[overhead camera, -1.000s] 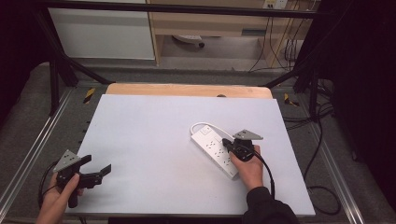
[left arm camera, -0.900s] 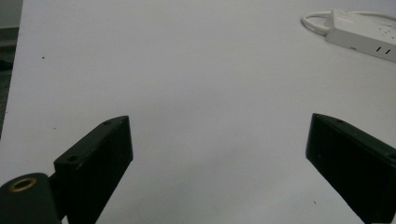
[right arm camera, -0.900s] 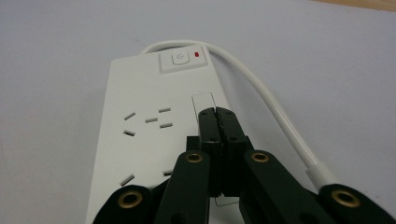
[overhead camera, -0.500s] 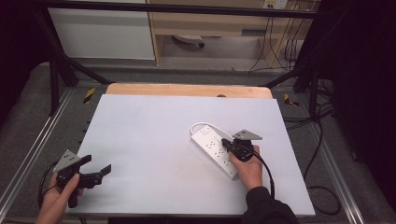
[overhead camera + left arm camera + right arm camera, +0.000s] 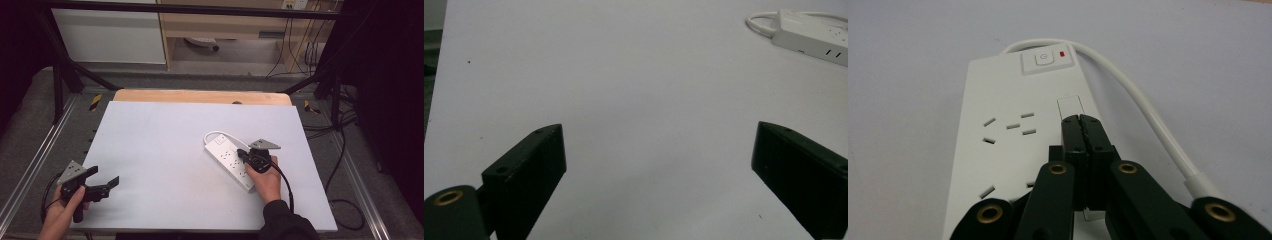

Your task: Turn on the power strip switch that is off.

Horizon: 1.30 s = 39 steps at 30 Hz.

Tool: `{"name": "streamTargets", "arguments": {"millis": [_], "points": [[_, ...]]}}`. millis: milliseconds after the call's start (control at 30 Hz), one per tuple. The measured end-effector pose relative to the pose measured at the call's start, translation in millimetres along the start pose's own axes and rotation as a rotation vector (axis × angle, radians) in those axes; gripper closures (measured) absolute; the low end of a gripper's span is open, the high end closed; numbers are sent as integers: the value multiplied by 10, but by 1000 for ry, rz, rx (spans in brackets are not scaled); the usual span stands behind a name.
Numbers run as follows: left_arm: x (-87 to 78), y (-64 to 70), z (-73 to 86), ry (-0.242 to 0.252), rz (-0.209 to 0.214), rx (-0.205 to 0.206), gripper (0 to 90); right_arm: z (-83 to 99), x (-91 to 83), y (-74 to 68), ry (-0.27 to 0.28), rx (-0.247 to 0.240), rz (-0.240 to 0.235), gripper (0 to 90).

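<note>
While the left gripper (image 5: 102, 187) is held at the lower left of the high view, jaws spread wide over bare white tabletop (image 5: 165, 150), the right gripper (image 5: 1082, 125) is pressed, jaws closed together on nothing, against the white plastic power strip (image 5: 229, 160) right of centre. Rigid, light and smooth, the strip is judged best gripped across its narrow sides, away from the stiff white cord (image 5: 1148, 117) looping beyond.

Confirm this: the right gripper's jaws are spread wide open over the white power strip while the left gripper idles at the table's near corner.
Not quite: the right gripper has its jaws shut together over the white power strip, as the right gripper view shows. The left gripper does idle at the near corner.
</note>
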<state>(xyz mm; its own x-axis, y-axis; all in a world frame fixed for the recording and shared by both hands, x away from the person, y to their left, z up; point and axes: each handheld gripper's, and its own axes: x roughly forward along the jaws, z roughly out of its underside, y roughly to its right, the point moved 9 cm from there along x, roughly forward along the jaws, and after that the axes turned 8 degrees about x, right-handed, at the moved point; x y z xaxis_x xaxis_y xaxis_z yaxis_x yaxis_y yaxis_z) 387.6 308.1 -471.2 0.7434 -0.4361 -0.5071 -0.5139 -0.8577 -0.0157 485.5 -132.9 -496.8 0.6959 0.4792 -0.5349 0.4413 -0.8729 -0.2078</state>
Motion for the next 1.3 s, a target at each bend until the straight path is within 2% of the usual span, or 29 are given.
{"name": "streamTargets", "arguments": {"millis": [467,900,1300], "points": [[0,1,3,-2,1,-1,73,-4,-13,11,-2,9,-3,900],[2,-4,8,-4,0,-1,73,-67,-54,6,42,26,-14,892],[4,-8,11,-5,-3,-6,73,-125,-101,-4,75,27,-21,825]]}}
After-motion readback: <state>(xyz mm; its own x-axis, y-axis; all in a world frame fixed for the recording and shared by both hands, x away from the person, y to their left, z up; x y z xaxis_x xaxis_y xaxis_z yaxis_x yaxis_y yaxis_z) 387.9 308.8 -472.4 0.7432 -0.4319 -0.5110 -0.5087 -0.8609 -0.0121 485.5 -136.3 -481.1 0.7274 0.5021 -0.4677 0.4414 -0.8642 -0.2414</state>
